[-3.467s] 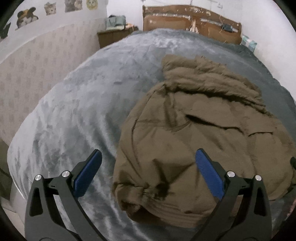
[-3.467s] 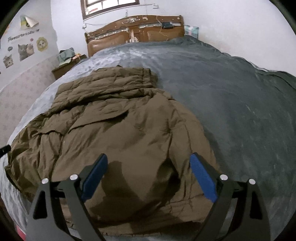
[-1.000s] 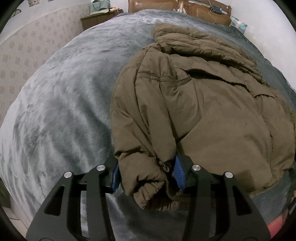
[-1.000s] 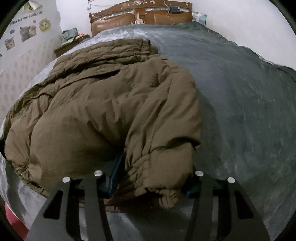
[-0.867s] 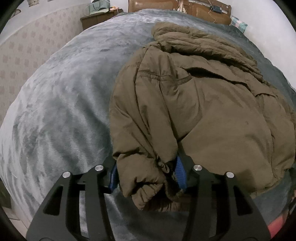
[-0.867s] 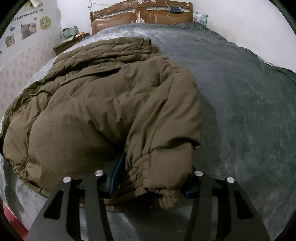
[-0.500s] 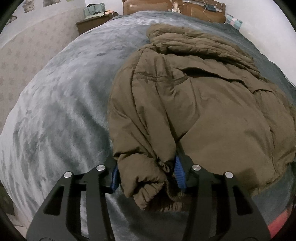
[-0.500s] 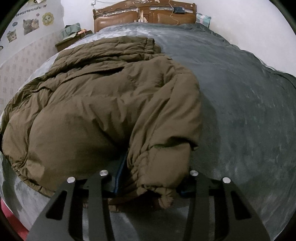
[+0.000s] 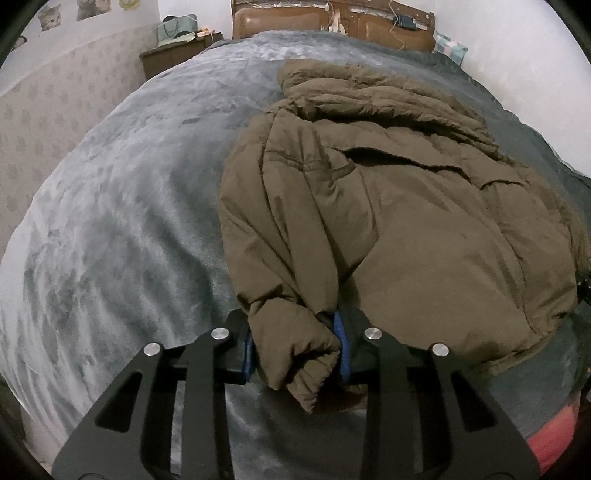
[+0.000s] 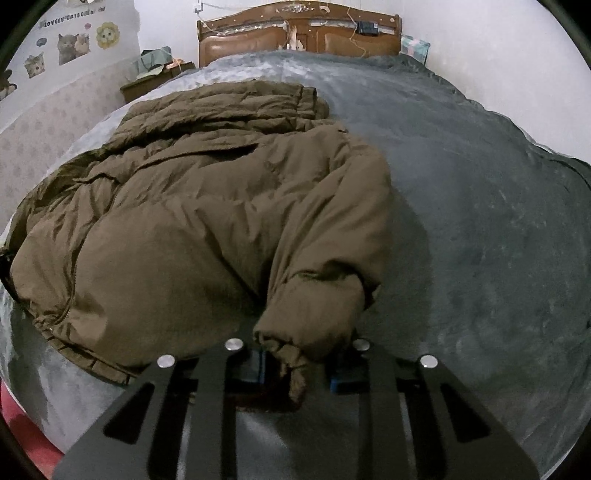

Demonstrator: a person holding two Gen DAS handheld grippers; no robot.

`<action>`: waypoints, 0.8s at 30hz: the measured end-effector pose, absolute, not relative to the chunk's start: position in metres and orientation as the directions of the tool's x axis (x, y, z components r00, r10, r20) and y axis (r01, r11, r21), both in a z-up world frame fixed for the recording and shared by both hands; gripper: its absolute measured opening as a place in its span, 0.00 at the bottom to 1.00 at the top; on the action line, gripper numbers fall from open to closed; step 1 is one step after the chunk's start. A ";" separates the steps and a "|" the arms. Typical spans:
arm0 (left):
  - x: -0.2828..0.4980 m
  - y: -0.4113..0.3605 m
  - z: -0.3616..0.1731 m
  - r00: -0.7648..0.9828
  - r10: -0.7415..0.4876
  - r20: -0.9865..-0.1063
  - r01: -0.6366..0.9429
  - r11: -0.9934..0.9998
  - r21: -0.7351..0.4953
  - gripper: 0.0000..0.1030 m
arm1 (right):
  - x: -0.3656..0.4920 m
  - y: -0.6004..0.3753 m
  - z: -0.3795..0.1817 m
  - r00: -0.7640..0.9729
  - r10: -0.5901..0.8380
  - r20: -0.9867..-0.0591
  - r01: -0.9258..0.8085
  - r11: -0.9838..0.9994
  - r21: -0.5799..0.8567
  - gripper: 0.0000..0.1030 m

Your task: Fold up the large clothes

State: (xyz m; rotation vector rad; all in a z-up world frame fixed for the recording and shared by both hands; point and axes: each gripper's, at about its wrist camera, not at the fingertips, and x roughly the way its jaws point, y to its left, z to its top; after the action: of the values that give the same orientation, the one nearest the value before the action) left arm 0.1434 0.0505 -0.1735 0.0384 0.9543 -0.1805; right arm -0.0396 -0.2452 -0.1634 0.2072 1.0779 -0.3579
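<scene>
Two cuffs are pinched at once: the left gripper (image 9: 295, 347) is closed on the left sleeve cuff (image 9: 295, 354) of the brown coat (image 9: 424, 229), and the right gripper (image 10: 295, 363) is closed on the right sleeve cuff (image 10: 306, 332). The coat lies across the bed (image 9: 122, 221), hem toward the near edge, collar toward the headboard (image 10: 295, 33). Slippery padded fabric could slide out of either grip if the sleeves are pulled unevenly, and the bulky body may drag and bunch up. Both grippers sit low at the near edge, pointing toward the headboard.
</scene>
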 end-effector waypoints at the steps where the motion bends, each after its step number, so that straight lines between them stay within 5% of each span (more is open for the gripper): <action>1: 0.142 0.051 -0.173 0.566 -0.135 -0.814 0.171 0.984 -0.044 0.30 | -0.040 -0.246 -0.163 0.425 -0.182 -0.887 0.384 0.923 -0.006 0.22; 24: 0.144 0.051 -0.173 0.560 -0.137 -0.817 0.179 0.983 -0.042 0.30 | -0.041 -0.250 -0.163 0.435 -0.170 -0.884 0.382 0.924 0.011 0.22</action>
State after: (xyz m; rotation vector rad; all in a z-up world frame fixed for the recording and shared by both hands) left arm 0.1439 0.0508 -0.1729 0.0479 0.9586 -0.1866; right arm -0.0408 -0.2496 -0.1628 0.2222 1.0685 -0.3471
